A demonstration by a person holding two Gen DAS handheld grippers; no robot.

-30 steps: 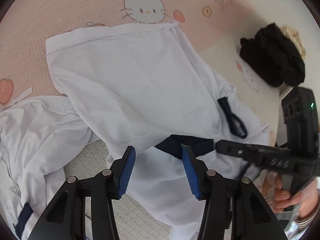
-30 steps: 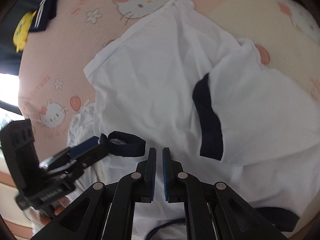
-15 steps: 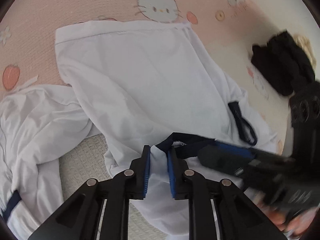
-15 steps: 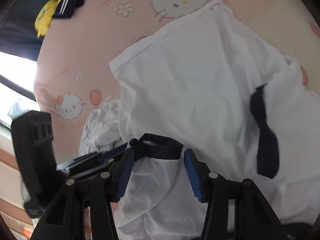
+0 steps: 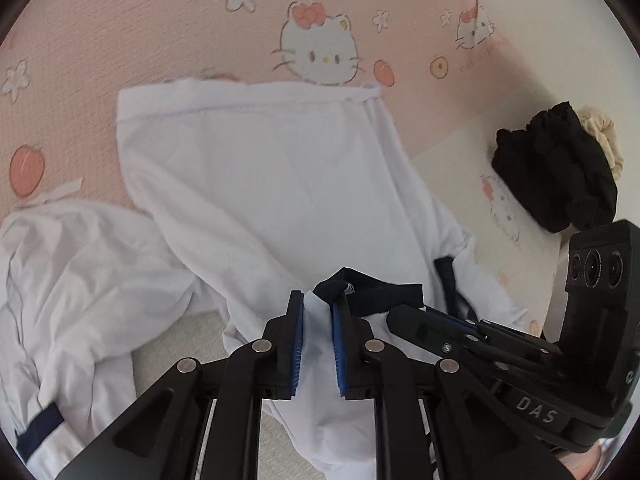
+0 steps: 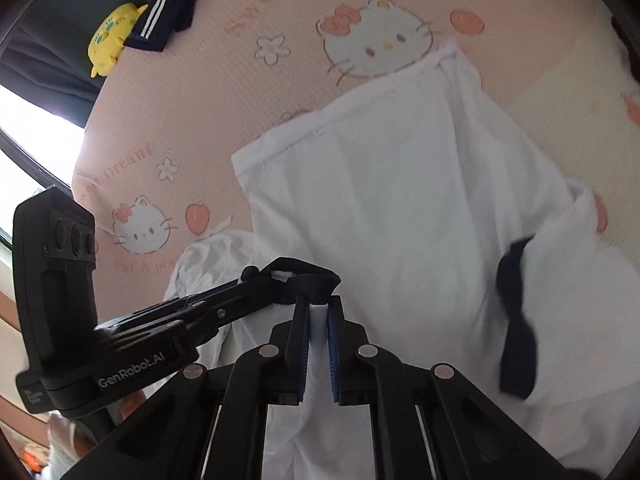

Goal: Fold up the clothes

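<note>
Two claws, left claw and right claw, had just closed, clamped on the white cotton shirt's navy collar; only the right view showed a yellow plush toy.

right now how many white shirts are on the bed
2: one white shirt spread mid-bed, pinched near its navy collar by both hand-held grippers, and a crumpled second shirt to its left. More may be hidden.

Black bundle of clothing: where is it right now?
Left wrist view only: the black bundle lies at the right edge on the cream part of the mat, against a beige ruffled piece, right of the white shirt.
</note>
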